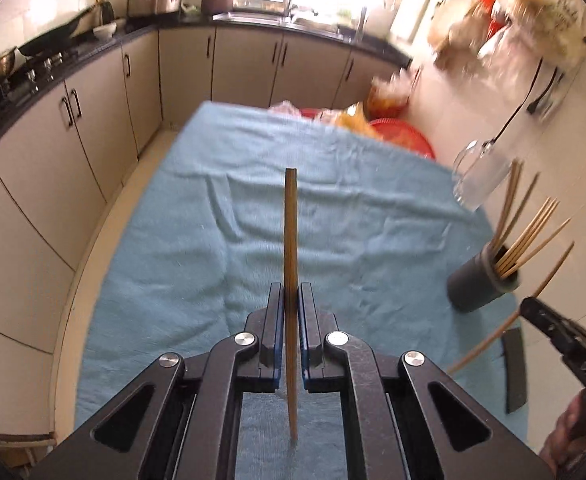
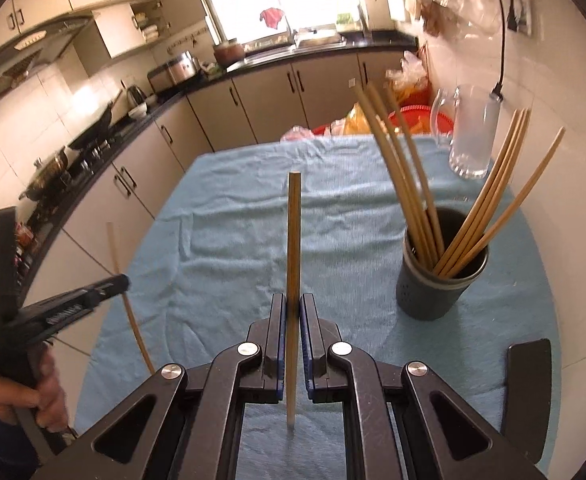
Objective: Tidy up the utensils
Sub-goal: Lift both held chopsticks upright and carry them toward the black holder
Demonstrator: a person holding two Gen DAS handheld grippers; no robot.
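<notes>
My left gripper (image 1: 291, 292) is shut on a wooden chopstick (image 1: 290, 232) that stands upright between its pads above the blue cloth (image 1: 213, 208). My right gripper (image 2: 292, 304) is shut on another wooden chopstick (image 2: 294, 240), also upright. A dark grey utensil holder (image 2: 439, 280) with several chopsticks (image 2: 405, 168) stands to the right of the right gripper; it also shows at the right edge of the left wrist view (image 1: 481, 276). The left gripper appears at the left of the right wrist view (image 2: 123, 280), the right gripper at the right of the left wrist view (image 1: 527, 308).
A glass mug (image 2: 469, 132) stands behind the holder at the table's far right. A flat black object (image 2: 527, 396) lies on the cloth near the front right. Red basins and bags (image 2: 413, 118) sit beyond the table's far edge. Kitchen cabinets (image 1: 53, 152) run along the left.
</notes>
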